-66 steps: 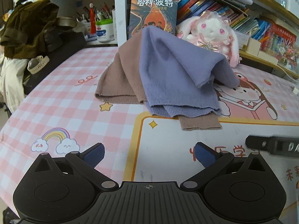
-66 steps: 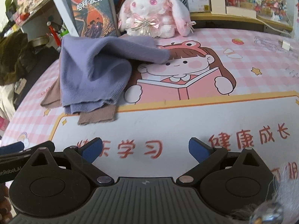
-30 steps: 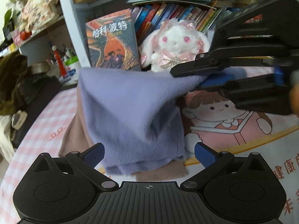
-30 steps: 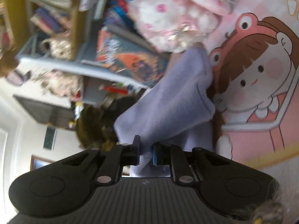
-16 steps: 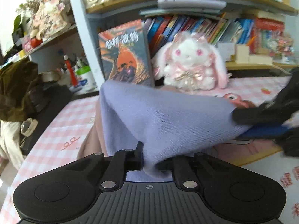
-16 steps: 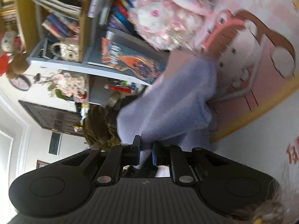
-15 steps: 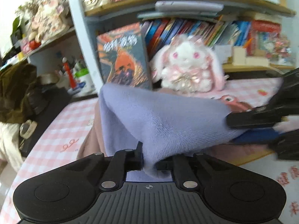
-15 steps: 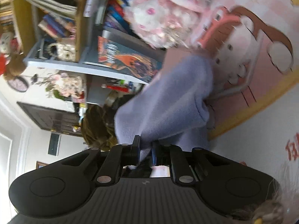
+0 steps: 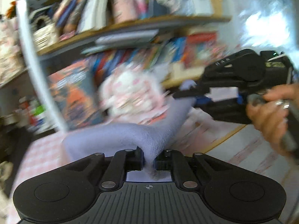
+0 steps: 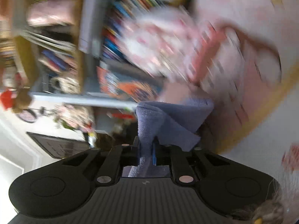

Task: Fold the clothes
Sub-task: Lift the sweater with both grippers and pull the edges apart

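A lavender knit garment (image 9: 134,132) hangs lifted above the table between both grippers. My left gripper (image 9: 149,159) is shut on one edge of it. My right gripper (image 10: 146,150) is shut on another edge of the same garment (image 10: 168,119) and is rolled on its side. In the left wrist view the right gripper (image 9: 188,93) is up at the right, pinching the cloth, with a hand behind it. Both views are motion-blurred. The brown garment is not clearly visible.
A white and pink plush rabbit (image 9: 130,93) and a standing book (image 9: 74,97) are behind the cloth, under bookshelves (image 9: 130,24). The pink checked table mat (image 9: 243,149) with a cartoon girl print (image 10: 233,56) lies below.
Both grippers have risen with the lavender garment, lifting it off the table and stretching it between them. The right gripper has moved up and to the right of the left one.
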